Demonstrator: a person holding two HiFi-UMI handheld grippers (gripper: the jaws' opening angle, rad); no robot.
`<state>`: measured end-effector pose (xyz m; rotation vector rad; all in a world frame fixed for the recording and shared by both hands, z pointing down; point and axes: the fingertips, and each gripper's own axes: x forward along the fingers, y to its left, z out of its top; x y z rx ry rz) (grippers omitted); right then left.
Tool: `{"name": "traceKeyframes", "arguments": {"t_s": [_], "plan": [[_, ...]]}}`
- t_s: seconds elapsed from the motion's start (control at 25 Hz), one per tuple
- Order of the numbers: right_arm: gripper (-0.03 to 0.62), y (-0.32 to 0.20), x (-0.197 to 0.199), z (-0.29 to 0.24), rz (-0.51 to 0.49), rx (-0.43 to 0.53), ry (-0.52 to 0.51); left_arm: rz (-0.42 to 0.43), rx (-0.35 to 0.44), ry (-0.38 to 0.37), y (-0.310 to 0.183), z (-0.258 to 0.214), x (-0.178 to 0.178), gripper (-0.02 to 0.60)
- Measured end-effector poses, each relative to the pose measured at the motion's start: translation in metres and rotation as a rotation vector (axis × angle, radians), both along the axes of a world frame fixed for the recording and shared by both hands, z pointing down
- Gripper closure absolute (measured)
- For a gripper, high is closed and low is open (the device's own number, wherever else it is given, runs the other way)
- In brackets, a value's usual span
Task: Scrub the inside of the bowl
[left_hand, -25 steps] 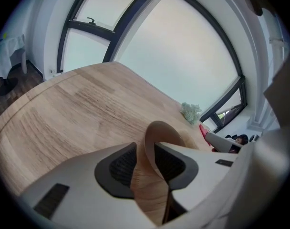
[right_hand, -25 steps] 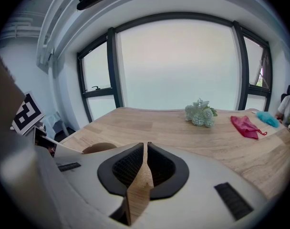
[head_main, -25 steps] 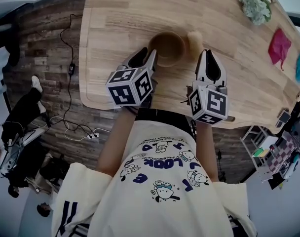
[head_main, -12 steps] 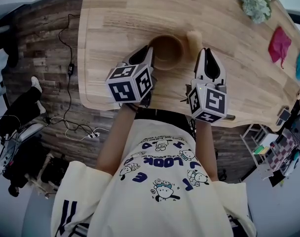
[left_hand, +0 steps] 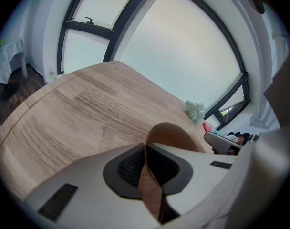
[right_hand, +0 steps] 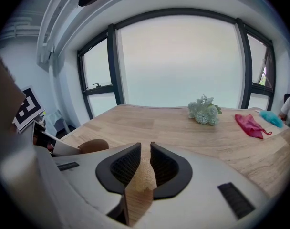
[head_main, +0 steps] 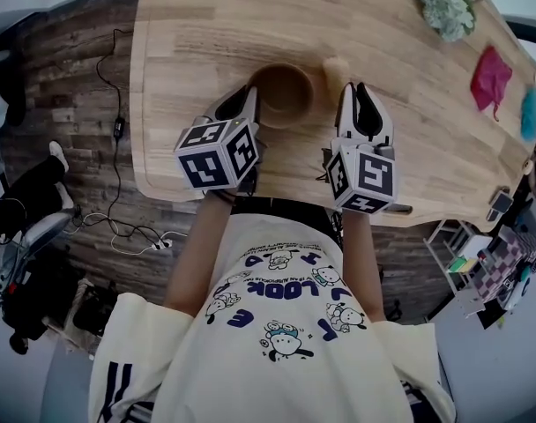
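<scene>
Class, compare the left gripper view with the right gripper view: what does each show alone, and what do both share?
Left only: the left gripper, whose fingers have just been closing, clamped on the rim of the bowl. Right only: the right gripper pinching a tan sponge in its fingers. Both: that bowl, the table, green plant, red cloth, windows.

A light wooden table [head_main: 189,51] with rounded corners carries a brown bowl [head_main: 281,91] near its near edge, a tan sponge [head_main: 336,67] just right of it. At the far right lies a pale green flower bunch [head_main: 442,7]; nearer, a red cloth [head_main: 490,76] and a teal cloth [head_main: 531,113] sit side by side.
</scene>
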<state>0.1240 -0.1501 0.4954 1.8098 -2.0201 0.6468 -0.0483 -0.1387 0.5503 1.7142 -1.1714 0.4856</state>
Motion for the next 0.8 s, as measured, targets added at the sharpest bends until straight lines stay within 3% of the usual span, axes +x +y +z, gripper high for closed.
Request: {"name": "traceKeyframes", "arguments": {"t_s": [0.12,0.36,0.8], "plan": [[0.507,-0.001,-0.004,0.007,-0.023,-0.031,-0.023,0.002,0.002,-0.002,-0.003,-0.002,0.0,0.54],[0.479,-0.002,-0.006,0.029,-0.049,-0.1,-0.025,-0.009,0.007,0.004,-0.003,-0.005,-0.001,0.54],[0.496,0.0,-0.008,0.043,-0.06,-0.118,-0.004,-0.036,0.011,0.011,0.0,-0.008,-0.009,0.54]]}}
